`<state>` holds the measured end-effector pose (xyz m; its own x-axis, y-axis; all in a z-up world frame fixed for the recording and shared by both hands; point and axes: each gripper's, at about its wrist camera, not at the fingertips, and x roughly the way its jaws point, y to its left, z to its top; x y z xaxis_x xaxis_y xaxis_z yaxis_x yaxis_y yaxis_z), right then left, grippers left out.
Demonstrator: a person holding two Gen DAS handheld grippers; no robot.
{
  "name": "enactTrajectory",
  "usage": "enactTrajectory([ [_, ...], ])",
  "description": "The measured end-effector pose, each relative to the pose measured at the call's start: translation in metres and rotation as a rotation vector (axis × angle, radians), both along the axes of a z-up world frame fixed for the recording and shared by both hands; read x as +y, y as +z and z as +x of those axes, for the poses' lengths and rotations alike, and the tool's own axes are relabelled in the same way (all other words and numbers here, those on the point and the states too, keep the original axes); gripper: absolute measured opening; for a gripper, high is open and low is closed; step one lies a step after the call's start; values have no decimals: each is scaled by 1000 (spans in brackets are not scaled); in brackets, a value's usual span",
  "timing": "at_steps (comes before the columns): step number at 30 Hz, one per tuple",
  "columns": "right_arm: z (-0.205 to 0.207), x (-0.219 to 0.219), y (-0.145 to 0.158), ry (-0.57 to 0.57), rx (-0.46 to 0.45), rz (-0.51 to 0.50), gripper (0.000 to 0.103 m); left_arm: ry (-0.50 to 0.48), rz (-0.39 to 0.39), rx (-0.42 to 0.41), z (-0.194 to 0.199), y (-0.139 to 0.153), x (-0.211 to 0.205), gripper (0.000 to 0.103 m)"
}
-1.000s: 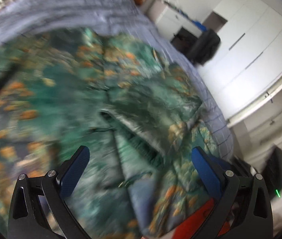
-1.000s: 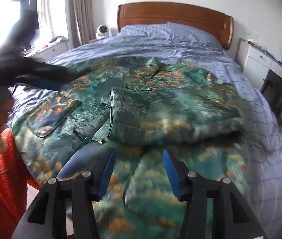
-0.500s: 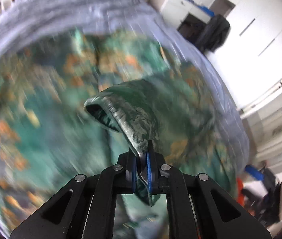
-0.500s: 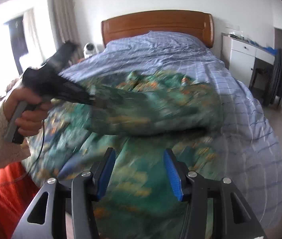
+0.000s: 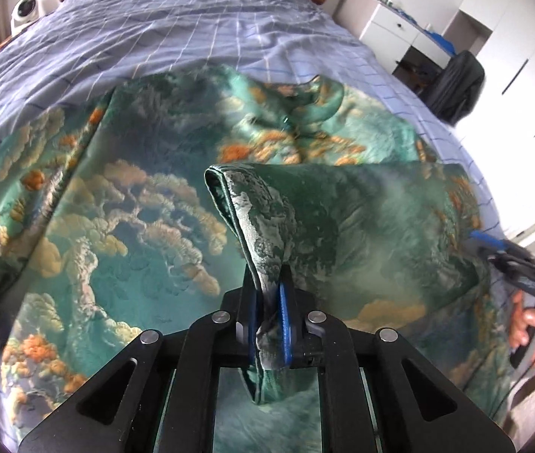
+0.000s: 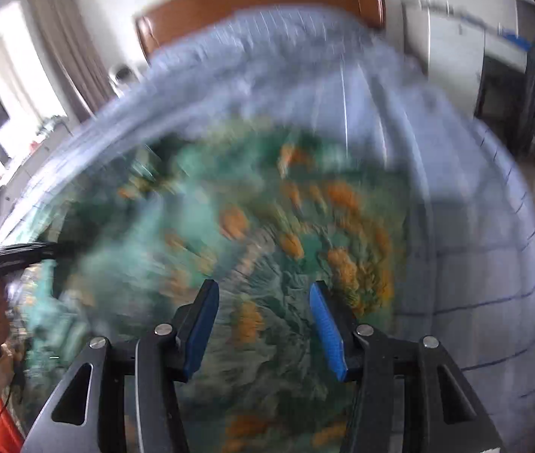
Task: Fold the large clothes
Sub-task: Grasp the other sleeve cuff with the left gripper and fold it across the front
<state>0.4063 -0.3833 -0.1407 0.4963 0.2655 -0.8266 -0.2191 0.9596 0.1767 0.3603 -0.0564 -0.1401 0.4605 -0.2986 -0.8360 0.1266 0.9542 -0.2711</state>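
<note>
Pinching garment (image 5: 177, 204) sleeve cuff w/ L tongs (image 5: 269, 324) | R tongs (image 6: 263, 324) spread, above garment | bed (image 5: 199, 26) under

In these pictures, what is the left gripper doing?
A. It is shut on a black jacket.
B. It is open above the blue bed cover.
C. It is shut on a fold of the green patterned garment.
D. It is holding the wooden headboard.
C: in the left wrist view the left gripper has its blue pads pressed together on a raised fold of the green garment, which lies on the bed.
</note>
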Motion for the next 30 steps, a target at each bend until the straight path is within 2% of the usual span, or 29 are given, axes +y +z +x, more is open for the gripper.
enactTrajectory([
  [2, 7, 5, -27, 21, 51, -47, 49, 4, -1, 10, 0, -11, 2, 10],
  [5, 9, 12, -35, 33, 43, -89, 49, 11, -6, 11, 4, -26, 6, 12],
  [8, 25, 15, -21, 58, 97, -109, 49, 16, -19, -2, 3, -31, 9, 12],
  [11, 50, 13, 7, 26, 23, -122, 49, 19, -17, -24, -1, -34, 8, 13],
  [14, 83, 4, 13, -45, -20, -75, 49, 22, -12, -38, -2, -35, 7, 14],
  [16, 100, -2, 0, -83, 3, -44, 49, 27, -19, -43, -7, -36, 9, 15],
  [18, 116, -10, -32, -124, 97, 10, 49, 30, -29, -42, -11, -38, 12, 16],
  [19, 117, -11, -43, -128, 115, 26, 49, 30, -32, -41, -11, -38, 13, 16],
  [24, 98, -11, -35, -130, 70, 21, 49, 30, -23, -49, -12, -39, 13, 16],
  [30, 18, 1, -13, -9, 94, -2, 50, 37, 2, -66, -12, -38, 8, 16],
])
